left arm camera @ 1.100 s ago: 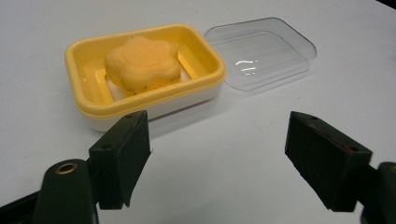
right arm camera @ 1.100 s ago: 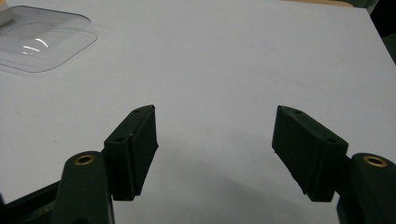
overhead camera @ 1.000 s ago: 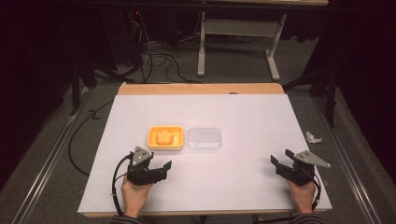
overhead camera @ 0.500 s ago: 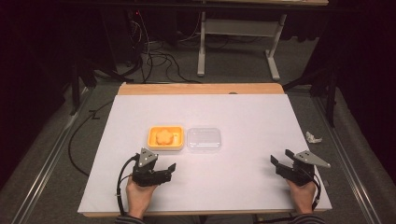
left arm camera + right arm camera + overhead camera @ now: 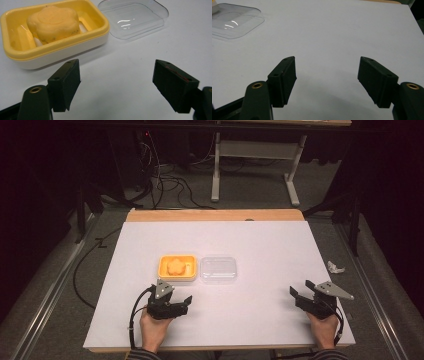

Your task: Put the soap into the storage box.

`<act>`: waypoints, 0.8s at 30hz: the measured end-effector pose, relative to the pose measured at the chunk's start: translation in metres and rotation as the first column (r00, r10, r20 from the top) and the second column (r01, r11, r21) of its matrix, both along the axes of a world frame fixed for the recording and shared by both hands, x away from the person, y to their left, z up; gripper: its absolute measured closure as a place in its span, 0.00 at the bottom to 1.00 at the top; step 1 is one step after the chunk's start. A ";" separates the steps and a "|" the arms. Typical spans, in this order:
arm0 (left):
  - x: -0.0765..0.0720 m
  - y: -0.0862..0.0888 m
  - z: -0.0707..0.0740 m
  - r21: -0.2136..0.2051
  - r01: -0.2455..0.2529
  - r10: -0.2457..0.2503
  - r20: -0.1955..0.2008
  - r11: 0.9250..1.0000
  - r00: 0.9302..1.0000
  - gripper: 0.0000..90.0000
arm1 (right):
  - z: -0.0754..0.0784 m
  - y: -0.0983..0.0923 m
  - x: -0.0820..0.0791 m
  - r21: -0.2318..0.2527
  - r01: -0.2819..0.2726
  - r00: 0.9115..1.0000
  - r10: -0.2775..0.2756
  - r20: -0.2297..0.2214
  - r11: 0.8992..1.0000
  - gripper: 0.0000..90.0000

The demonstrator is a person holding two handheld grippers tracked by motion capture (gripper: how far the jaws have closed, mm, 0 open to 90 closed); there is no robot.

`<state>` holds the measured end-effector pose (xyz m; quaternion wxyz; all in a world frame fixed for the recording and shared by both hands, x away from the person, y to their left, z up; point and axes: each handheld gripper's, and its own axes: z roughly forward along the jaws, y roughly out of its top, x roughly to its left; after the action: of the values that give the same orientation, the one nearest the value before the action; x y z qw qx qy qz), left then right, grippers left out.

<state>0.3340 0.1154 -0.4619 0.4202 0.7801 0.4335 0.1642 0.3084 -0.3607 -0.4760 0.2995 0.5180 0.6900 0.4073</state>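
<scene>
judging by its look, the yellow soap dish [image 5: 53, 42] near the left gripper [image 5: 117, 85], its fingers apart, beside the clear lid [image 5: 133, 15] on the tabletop [image 5: 260, 235], seems light, stiff and slick, best pinched across its rim.

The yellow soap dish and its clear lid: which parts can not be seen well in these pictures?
- Yellow plastic soap dish, left gripper view: the flower-shaped orange soap hides its floor; the left edge cuts it off.
- Clear plastic lid, right gripper view: cut off by the left edge.
- Small crumpled white thing, high view: too small to identify.
</scene>
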 end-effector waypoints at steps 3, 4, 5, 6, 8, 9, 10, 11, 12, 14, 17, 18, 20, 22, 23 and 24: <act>0.001 -0.001 -0.001 0.007 0.004 -0.004 -0.001 1.000 1.000 0.25 | 0.000 0.000 0.000 0.000 0.000 1.000 0.000 0.000 1.000 0.35; 0.001 -0.002 -0.002 0.003 0.001 -0.001 -0.001 1.000 1.000 0.25 | 0.000 0.000 0.000 0.000 0.000 1.000 0.000 0.000 1.000 0.35; 0.001 -0.002 -0.003 0.004 0.003 -0.003 0.000 1.000 1.000 0.25 | 0.000 0.000 0.000 0.000 0.000 1.000 0.000 0.000 1.000 0.35; 0.001 -0.003 -0.004 0.002 0.004 -0.004 -0.002 1.000 1.000 0.25 | 0.000 0.000 0.000 -0.001 -0.002 1.000 0.002 0.000 1.000 0.35; 0.002 -0.004 -0.005 0.003 0.005 -0.005 -0.003 1.000 1.000 0.25 | 0.000 0.000 0.000 -0.001 -0.002 1.000 0.002 0.001 1.000 0.35; 0.002 -0.005 -0.006 0.005 0.004 -0.004 0.000 1.000 1.000 0.25 | 0.000 0.000 0.000 -0.001 -0.001 1.000 0.001 0.001 1.000 0.35; 0.003 -0.005 -0.007 0.009 0.007 -0.007 0.000 1.000 1.000 0.25 | 0.000 0.000 0.000 -0.001 -0.001 1.000 0.001 0.001 1.000 0.35; 0.003 -0.006 -0.007 0.012 0.010 -0.010 0.003 1.000 1.000 0.25 | 0.000 0.000 0.000 -0.001 -0.001 1.000 0.001 0.001 1.000 0.35; 0.003 -0.007 -0.008 0.007 0.009 -0.009 0.005 1.000 1.000 0.25 | 0.000 0.000 0.000 -0.001 -0.001 1.000 0.001 0.001 1.000 0.35; 0.004 -0.008 -0.009 0.013 0.010 -0.010 0.007 1.000 1.000 0.25 | 0.000 0.000 0.000 0.000 -0.001 1.000 0.001 0.000 1.000 0.35; 0.006 -0.010 -0.012 0.017 0.015 -0.015 0.008 1.000 1.000 0.25 | 0.000 0.000 0.000 -0.001 -0.001 1.000 0.001 0.000 1.000 0.35; 0.006 -0.011 -0.013 0.020 0.016 -0.016 0.010 1.000 1.000 0.25 | 0.000 0.000 0.000 -0.001 -0.001 1.000 0.001 0.000 1.000 0.35; 0.007 -0.012 -0.014 0.026 0.021 -0.021 0.014 0.999 1.000 0.25 | 0.000 0.000 0.000 -0.001 -0.001 1.000 0.001 0.001 1.000 0.35; 0.007 -0.014 -0.015 0.021 0.019 -0.019 0.017 1.000 1.000 0.25 | 0.000 0.000 0.000 0.000 0.000 1.000 0.000 0.001 1.000 0.35; 0.007 -0.015 -0.016 0.024 0.019 -0.019 0.018 1.000 1.000 0.25 | 0.000 0.000 0.000 0.000 0.000 1.000 0.000 0.000 1.000 0.35; 0.008 -0.016 -0.017 0.023 0.019 -0.020 0.020 1.000 1.000 0.25 | 0.000 0.000 0.000 0.000 0.000 1.000 0.000 0.001 1.000 0.35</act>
<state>0.3417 0.0996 -0.4790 0.4172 0.7874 0.4197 0.1728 0.3082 -0.3607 -0.4760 0.2995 0.5178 0.6899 0.4077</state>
